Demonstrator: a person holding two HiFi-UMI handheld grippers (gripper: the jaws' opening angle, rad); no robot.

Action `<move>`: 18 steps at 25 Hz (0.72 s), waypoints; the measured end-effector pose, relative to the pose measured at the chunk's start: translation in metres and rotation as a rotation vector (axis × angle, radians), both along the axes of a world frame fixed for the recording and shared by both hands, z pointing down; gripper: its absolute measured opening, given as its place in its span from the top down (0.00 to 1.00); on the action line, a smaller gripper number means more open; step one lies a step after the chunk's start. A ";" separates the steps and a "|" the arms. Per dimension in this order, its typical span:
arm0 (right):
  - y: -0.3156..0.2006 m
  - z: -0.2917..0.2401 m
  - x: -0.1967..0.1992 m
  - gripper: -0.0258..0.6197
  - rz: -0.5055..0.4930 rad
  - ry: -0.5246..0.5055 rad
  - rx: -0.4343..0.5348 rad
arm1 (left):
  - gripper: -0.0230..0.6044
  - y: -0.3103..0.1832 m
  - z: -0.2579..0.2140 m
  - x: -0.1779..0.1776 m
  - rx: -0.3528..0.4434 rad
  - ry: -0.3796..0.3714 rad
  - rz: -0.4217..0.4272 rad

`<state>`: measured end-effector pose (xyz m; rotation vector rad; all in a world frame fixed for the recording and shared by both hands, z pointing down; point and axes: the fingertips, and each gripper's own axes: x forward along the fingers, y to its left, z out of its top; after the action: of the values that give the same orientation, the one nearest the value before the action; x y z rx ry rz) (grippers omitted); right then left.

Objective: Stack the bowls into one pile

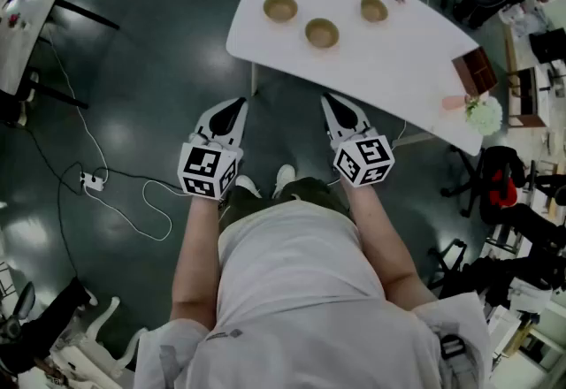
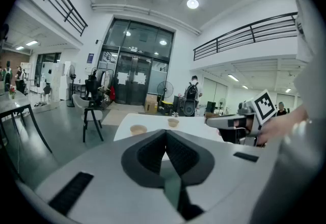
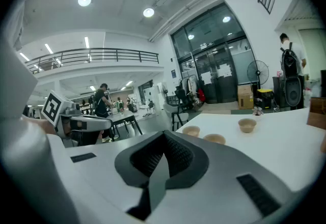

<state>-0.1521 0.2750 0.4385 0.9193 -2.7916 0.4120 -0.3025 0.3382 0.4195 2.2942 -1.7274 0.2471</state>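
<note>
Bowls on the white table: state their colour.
The bowls are tan, like light wood; clearest in the head view.

Table (image 1: 398, 60): ahead of me, carrying three separate bowls
Left bowl (image 1: 280, 8): left of middle bowl (image 1: 322, 33)
Right bowl (image 1: 374, 9): right of it, farther back
My left gripper (image 1: 236, 103), right gripper (image 1: 330, 101): side by side, short of the table

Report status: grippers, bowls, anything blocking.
Left gripper shut, empty. Right gripper shut, empty. Left bowl, middle bowl, right bowl apart on the table, none stacked. Nothing seen blocking the approach.
</note>
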 end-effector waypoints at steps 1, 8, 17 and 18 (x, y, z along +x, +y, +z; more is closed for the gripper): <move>-0.004 -0.001 0.012 0.95 0.013 -0.002 0.000 | 0.96 -0.004 0.000 0.010 -0.002 -0.002 0.006; -0.025 -0.001 0.098 0.95 0.140 -0.033 -0.008 | 0.96 -0.041 -0.002 0.084 -0.012 -0.038 0.095; -0.068 0.019 0.179 0.95 0.337 -0.061 -0.064 | 0.96 -0.103 0.015 0.155 -0.049 -0.120 0.268; -0.076 0.021 0.184 0.95 0.354 -0.059 -0.071 | 0.96 -0.113 0.017 0.159 -0.054 -0.123 0.281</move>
<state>0.0315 0.1988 0.4598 1.4091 -2.6427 0.5904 -0.1436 0.2252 0.4369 2.5244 -1.4248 0.4912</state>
